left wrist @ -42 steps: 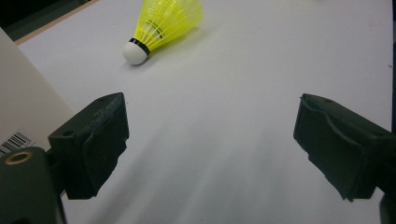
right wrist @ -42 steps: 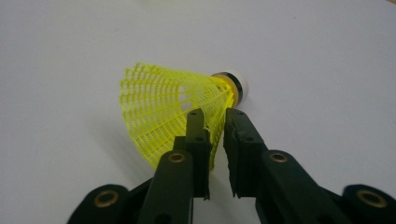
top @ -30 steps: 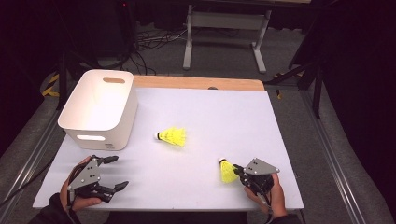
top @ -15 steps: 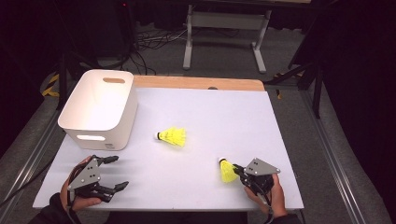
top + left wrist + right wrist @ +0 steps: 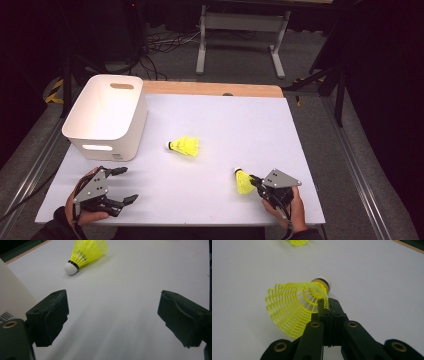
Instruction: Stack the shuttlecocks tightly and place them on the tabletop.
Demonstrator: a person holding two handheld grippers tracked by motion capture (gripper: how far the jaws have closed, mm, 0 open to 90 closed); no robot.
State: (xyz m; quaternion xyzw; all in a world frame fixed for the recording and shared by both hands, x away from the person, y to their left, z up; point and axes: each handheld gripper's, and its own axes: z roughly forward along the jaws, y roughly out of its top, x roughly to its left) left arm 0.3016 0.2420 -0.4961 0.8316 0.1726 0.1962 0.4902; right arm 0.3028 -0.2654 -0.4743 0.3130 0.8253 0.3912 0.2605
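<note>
Pinching the mesh skirt of a yellow shuttlecock (image 5: pixel 294 312), the right gripper (image 5: pixel 256 182) sits low at the near right part of the white counter (image 5: pixel 240 125), its jaws pressed together on one edge of the skirt. In the right gripper view the skirt fans out to the left of the closed jaws, and the cork tip with its dark band points away from the gripper, just ahead of the jaw tips. In the high view the person's right hand (image 5: pixel 287 207) wraps the gripper body from behind, with the grey three-cornered plate facing up and the held shuttlecock (image 5: pixel 243 181) lying just ahead and to the left of the gripper, close over the counter; whether it touches the surface cannot be told.

The left gripper (image 5: pixel 124 186) rests at the near left corner, held in the person's left hand (image 5: pixel 82 207), with its jaws spread wide and nothing between them. A second yellow shuttlecock (image 5: pixel 86 253) lies on its side well ahead of these open jaws, toward the left jaw's side, white cork tip nearest the gripper. A white plastic bin (image 5: pixel 107 115) with a slot handle stands just beyond the left gripper, its wall close beside the left jaw in the left gripper view.
</note>
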